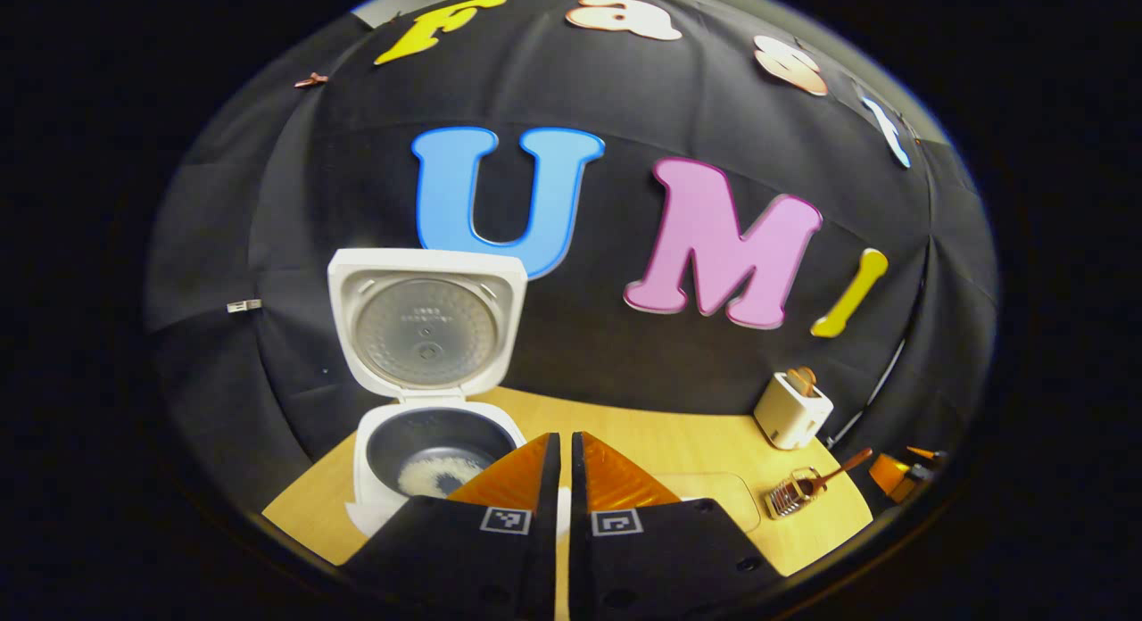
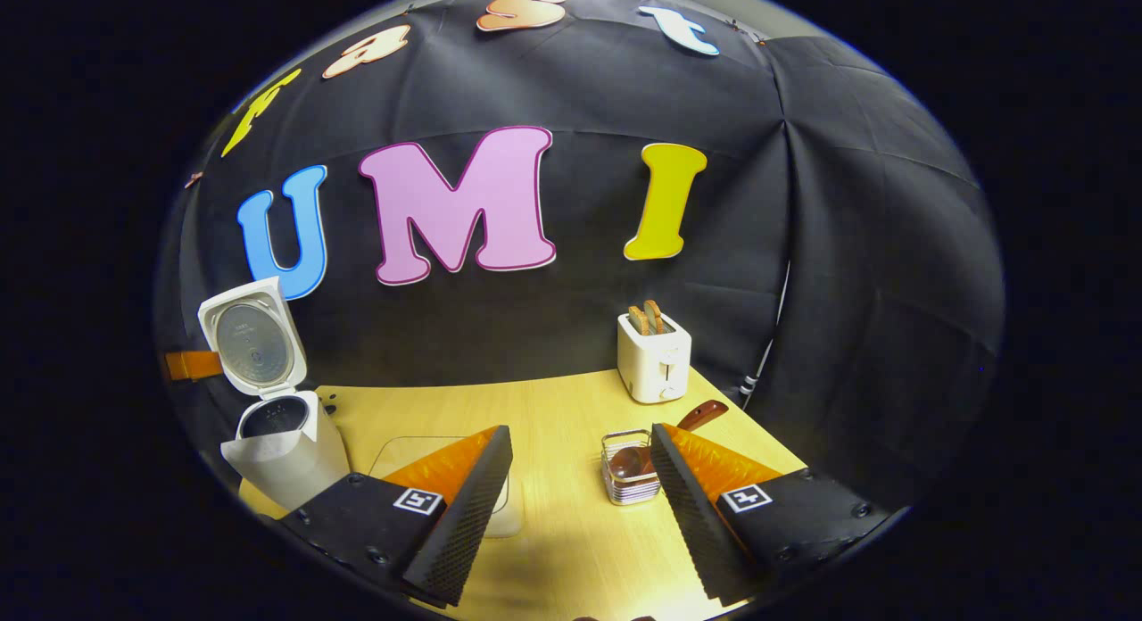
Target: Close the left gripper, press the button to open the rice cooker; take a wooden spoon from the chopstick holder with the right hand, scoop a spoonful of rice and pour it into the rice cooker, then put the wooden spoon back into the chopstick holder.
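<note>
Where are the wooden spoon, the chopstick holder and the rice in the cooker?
wooden spoon (image 2: 702, 415): right gripper view, on its handle.
chopstick holder (image 2: 616, 442): right gripper view, on its wire rim.
rice (image 1: 439, 474): left gripper view, on the heap in the pot.

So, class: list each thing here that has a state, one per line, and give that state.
Rice cooker: lid up, rice inside.
Wooden spoon: resting in the chopstick holder.
Toaster: bread in slots.
Left hand-held gripper: shut, empty.
Right hand-held gripper: open, empty.

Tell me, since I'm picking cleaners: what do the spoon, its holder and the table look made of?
Spoon: wood, smooth reddish-brown finish. Holder: metal wire, by its thin shiny bars. Table: pale wood or laminate with faint grain; which one is unclear.
</note>
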A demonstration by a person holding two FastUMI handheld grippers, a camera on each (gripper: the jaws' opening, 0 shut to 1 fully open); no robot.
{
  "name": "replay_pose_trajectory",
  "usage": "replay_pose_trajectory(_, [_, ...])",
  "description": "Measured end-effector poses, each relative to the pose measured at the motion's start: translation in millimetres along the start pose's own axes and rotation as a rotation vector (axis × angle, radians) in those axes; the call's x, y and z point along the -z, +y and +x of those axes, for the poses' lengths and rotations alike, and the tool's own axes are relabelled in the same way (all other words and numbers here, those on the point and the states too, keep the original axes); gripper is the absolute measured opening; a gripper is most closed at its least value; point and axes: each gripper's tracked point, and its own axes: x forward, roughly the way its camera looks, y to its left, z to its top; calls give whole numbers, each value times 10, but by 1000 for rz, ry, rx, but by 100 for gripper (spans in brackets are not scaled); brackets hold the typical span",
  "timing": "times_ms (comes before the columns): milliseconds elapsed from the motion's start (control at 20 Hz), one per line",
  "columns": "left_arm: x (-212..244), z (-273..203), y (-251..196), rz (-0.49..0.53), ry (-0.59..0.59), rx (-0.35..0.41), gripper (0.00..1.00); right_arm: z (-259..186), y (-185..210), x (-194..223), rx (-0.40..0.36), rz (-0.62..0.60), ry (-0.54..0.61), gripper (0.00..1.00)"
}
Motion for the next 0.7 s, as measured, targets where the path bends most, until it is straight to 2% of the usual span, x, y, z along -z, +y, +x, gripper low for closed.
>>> replay_pose_trajectory(100, [77, -50, -224, 18, 19, 43, 13, 113, -132, 11, 2, -6, 7, 97])
replay_pose_trajectory(250, [59, -87, -545, 19, 0, 113, 23, 297, -363, 19, 13, 8, 15, 97])
replay_pose_trajectory(350, [61, -89, -723, 23, -26, 155, 61, 443, -528, 68, 28, 34, 29, 97])
replay_pose_trajectory(450, [-2, -110, -800, 31, -31, 139, 96, 617, -653, 175, 27, 63, 58, 98])
replay_pose_trajectory(700, [69, -143, -880, 53, -5, 84, 96, 1079, -936, 566, 21, 148, 163, 99])
